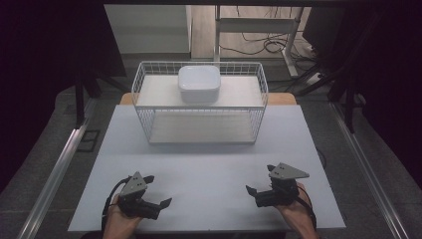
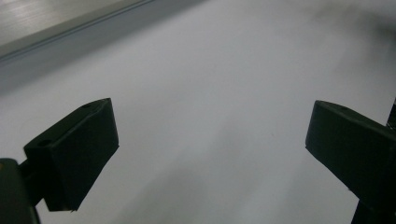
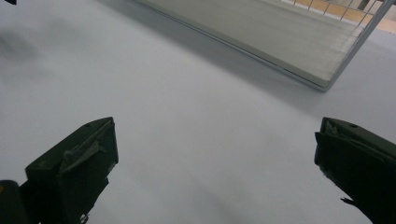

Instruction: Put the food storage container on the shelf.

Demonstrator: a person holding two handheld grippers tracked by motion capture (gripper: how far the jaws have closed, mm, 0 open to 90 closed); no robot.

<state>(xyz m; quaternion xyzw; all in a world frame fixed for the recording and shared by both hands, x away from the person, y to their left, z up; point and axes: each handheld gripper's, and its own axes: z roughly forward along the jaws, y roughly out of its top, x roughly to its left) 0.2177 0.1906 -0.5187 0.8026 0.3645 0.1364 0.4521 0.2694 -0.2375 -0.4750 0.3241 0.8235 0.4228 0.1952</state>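
A white wire rack (image 1: 199, 102) with two shelves stands at the back middle of the table. On its top shelf rests a white square bowl (image 1: 199, 83). My left gripper (image 1: 158, 189) is held low at the front left, jaws wide apart with nothing between them. My right gripper (image 1: 260, 178) sits at the front right, open and empty too. In the left gripper view, the left gripper (image 2: 211, 112) faces bare table. In the right gripper view, the right gripper (image 3: 217, 126) points toward the rack's lower shelf (image 3: 280, 32) and a corner of its wire (image 3: 369, 28).
The pale table top (image 1: 209, 164) stretches between the grippers and the rack. Metal rails (image 1: 54, 169) run along the floor on both sides. A desk frame and cables (image 1: 263, 40) lie beyond the table.
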